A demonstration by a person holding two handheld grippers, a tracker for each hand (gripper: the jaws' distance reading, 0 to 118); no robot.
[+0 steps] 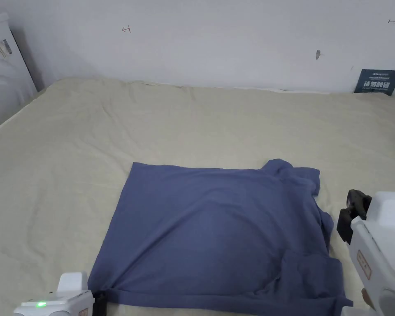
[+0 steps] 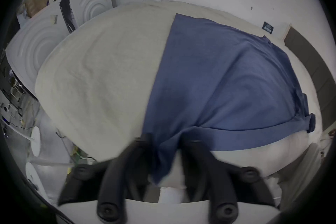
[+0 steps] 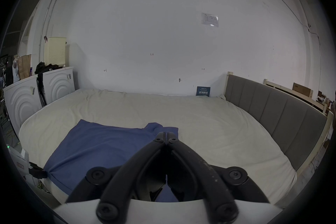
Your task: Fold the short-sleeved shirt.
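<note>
A blue short-sleeved shirt (image 1: 217,230) lies spread on the beige bed (image 1: 110,123), its collar end to the right with a sleeve folded inward. My left gripper (image 1: 100,298) is at the shirt's near-left hem corner. In the left gripper view the gripper (image 2: 167,140) has bunched cloth of the shirt (image 2: 227,82) filling the gap between its jaws, and creases run toward it. The right gripper view shows the left gripper (image 3: 39,172) pinching the shirt (image 3: 94,146) to a point. My right gripper (image 1: 353,210) hovers beside the shirt's right edge, shut (image 3: 166,135) and empty.
A white wall runs behind the bed, with a small dark blue sign (image 1: 377,81) leaning on it. White appliances (image 1: 3,82) stand off the bed's left side. A grey padded headboard (image 3: 281,115) borders the right side. Bare sheet lies beyond and left of the shirt.
</note>
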